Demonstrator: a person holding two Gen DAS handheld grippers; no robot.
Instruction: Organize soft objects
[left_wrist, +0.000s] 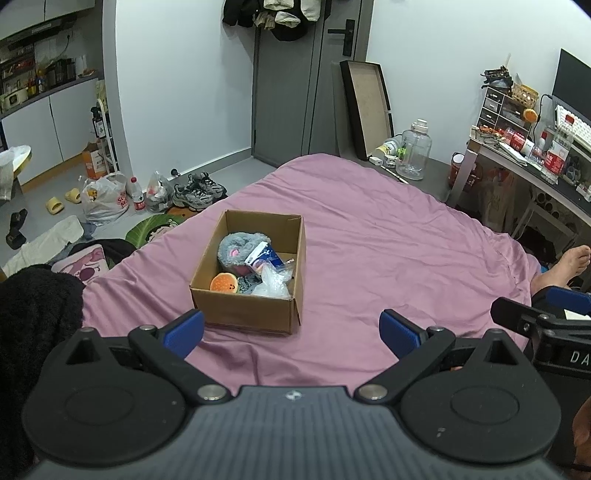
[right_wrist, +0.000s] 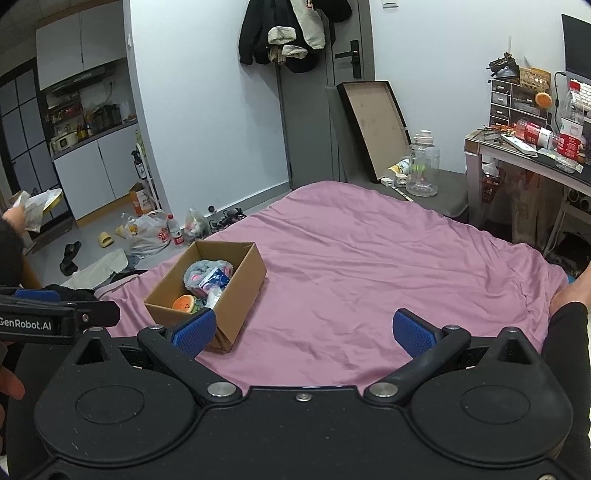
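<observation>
I hold both claws low over the near edge of the bed (left_wrist: 369, 229), side by side and pointing across the pink sheet. My left claw (left_wrist: 291, 332) is spread wide with nothing between its blue pads, and my right claw (right_wrist: 303, 330) is likewise released and empty. From the left wrist view the tip of the right claw shows at the far right edge; from the right wrist view the left one pokes in at the left edge, so the two are close together and level.

The cardboard box (left_wrist: 251, 310) sits on the sheet just ahead of my left claw, its flaps open upward so things can be dropped in from above. The soft things are already inside it: a grey fluffy plush (left_wrist: 236, 249) toward the back, an orange burger-shaped squishy (left_wrist: 223, 283) in the near left corner, a crinkled clear plastic bag (left_wrist: 271, 282) in the near right corner, and a blue and white packet (left_wrist: 264, 254) leaning between them. They pack the box fairly full, resting against one another.

The sheet around the box looks bare, with no loose soft item left on it that I can see. I judge the gathering is essentially done, and that is why both claws hang back, unloaded, clear of the box.
</observation>
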